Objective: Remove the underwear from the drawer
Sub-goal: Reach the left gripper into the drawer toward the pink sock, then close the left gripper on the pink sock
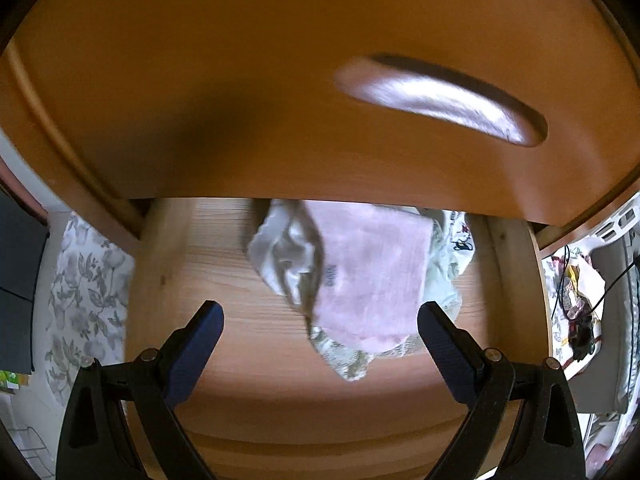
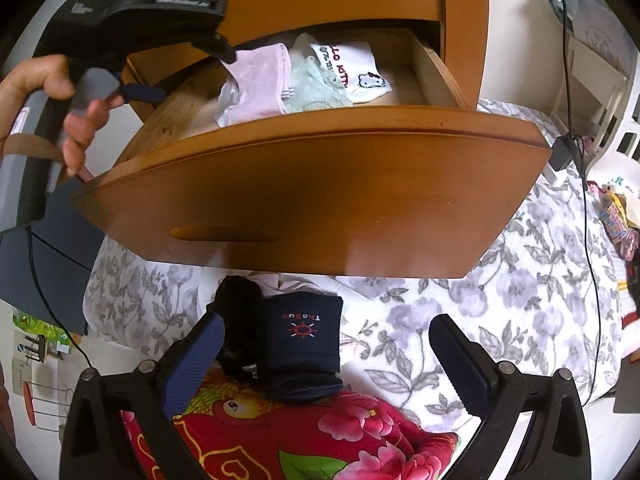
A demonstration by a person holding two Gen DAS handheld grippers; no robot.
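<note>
The wooden drawer (image 2: pixel 320 192) stands pulled out, and I look down onto its floor (image 1: pixel 192 264). A pile of underwear lies in its right half: a pink piece (image 1: pixel 372 272) on top, a white one (image 1: pixel 280 256) and a pale green one (image 1: pixel 352 364) under it. A white printed piece (image 2: pixel 356 68) lies farthest right. My left gripper (image 1: pixel 320 316) is open over the pile's near edge, holding nothing; a hand (image 2: pixel 76 120) holds it over the drawer's left side. My right gripper (image 2: pixel 326 322) is open above a navy piece (image 2: pixel 304 340) and a black piece (image 2: pixel 236 320) lying on the bed.
Above the open drawer is another drawer front (image 1: pixel 240 60) with a recessed handle (image 1: pixel 440 100). A floral bedspread (image 2: pixel 500 320) and a red flowered cloth (image 2: pixel 320 440) lie below. A black cable (image 2: pixel 592 240) hangs at the right beside a white basket (image 2: pixel 616 112).
</note>
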